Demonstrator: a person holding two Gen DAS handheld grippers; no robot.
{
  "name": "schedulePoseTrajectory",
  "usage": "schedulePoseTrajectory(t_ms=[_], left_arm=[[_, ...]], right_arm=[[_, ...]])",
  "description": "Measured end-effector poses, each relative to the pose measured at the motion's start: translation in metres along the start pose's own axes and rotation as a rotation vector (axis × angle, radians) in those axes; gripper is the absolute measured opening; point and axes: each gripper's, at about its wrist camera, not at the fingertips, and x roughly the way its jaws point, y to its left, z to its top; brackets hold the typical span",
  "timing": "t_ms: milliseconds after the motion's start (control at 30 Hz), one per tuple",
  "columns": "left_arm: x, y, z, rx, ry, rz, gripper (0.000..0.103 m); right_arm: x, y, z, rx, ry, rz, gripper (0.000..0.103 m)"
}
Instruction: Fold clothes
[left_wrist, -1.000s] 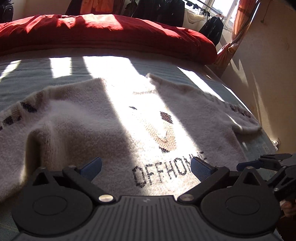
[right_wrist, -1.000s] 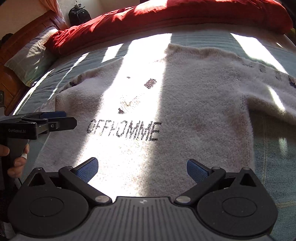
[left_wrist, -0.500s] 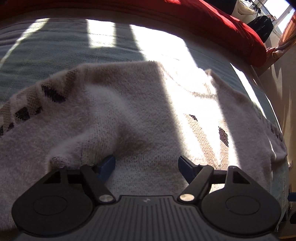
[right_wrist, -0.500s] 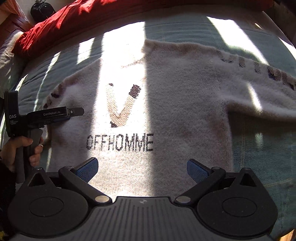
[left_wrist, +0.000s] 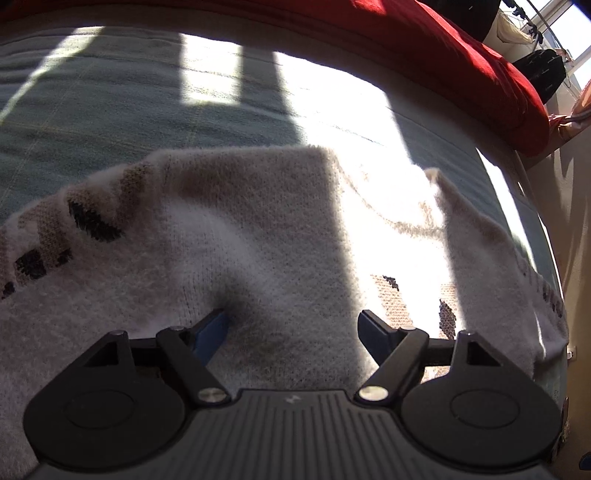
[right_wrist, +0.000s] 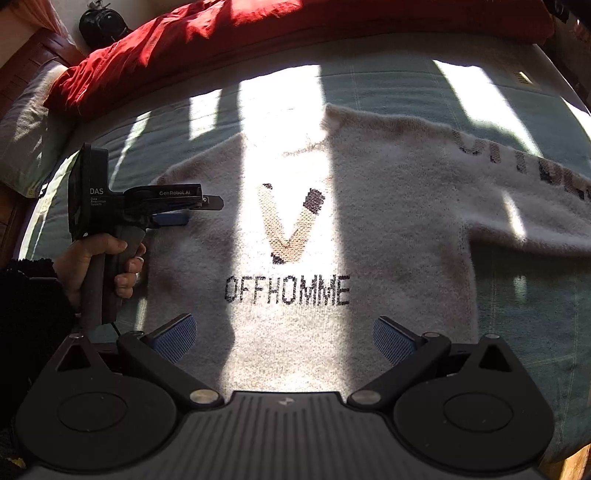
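Left gripper (left_wrist: 293, 334) low over the sweater (left_wrist: 258, 240) near its armpit, jaws just narrowed but apart, knit between them, pads not pressing. Right gripper (right_wrist: 284, 338) jaws wide apart, nothing in them, above the hem. Only the right view shows the hand (right_wrist: 99, 258) on the left handle and "OFFHOMME". Sweater lies flat, front up, on the green bedspread (right_wrist: 406, 85), red duvet (right_wrist: 258, 33) beyond.
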Motion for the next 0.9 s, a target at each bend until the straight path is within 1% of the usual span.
schedulePoseTrajectory(t_ms=[67,167,233,333,433,467,533,633,700,767,833,867,900], left_arm=[[0.005,-0.003,0.001,0.008,-0.005,0.039,0.075],[0.013,-0.015,0.010,0.034,-0.012,0.099,0.075],[0.018,-0.016,0.015,0.008,-0.019,0.111,0.075],[0.015,-0.017,0.013,-0.009,-0.030,0.113,0.075],[-0.002,-0.019,-0.007,0.019,-0.035,0.066,0.075],[-0.008,-0.020,-0.014,0.030,-0.037,0.049,0.078],[-0.020,-0.021,-0.028,0.050,-0.040,0.016,0.078],[-0.024,-0.018,-0.057,0.086,-0.030,-0.023,0.078],[-0.022,-0.016,-0.074,0.127,-0.040,-0.019,0.079],[-0.020,-0.015,-0.087,0.181,-0.060,-0.013,0.080],[-0.019,-0.014,-0.092,0.225,-0.071,-0.023,0.081],[-0.019,-0.014,-0.093,0.236,-0.075,-0.034,0.084],[-0.020,-0.013,-0.094,0.235,-0.080,-0.042,0.084]], right_arm=[[0.014,-0.007,0.012,-0.044,0.020,-0.001,0.103],[0.026,-0.013,0.035,-0.138,0.007,0.022,0.103],[0.033,-0.015,0.046,-0.193,-0.011,0.014,0.103],[0.052,-0.021,0.057,-0.248,-0.023,0.002,0.103],[0.070,-0.021,0.059,-0.258,-0.033,0.006,0.103],[0.075,-0.019,0.058,-0.257,-0.037,0.011,0.103],[0.084,-0.013,0.055,-0.275,-0.050,0.003,0.103],[0.099,-0.005,0.054,-0.325,-0.072,-0.053,0.103],[0.111,-0.001,0.055,-0.354,-0.082,-0.089,0.103],[0.123,0.000,0.059,-0.364,-0.087,-0.106,0.103],[0.135,0.001,0.066,-0.358,-0.091,-0.108,0.103],[0.142,0.003,0.069,-0.359,-0.093,-0.110,0.103],[0.149,0.006,0.074,-0.362,-0.095,-0.113,0.103]])
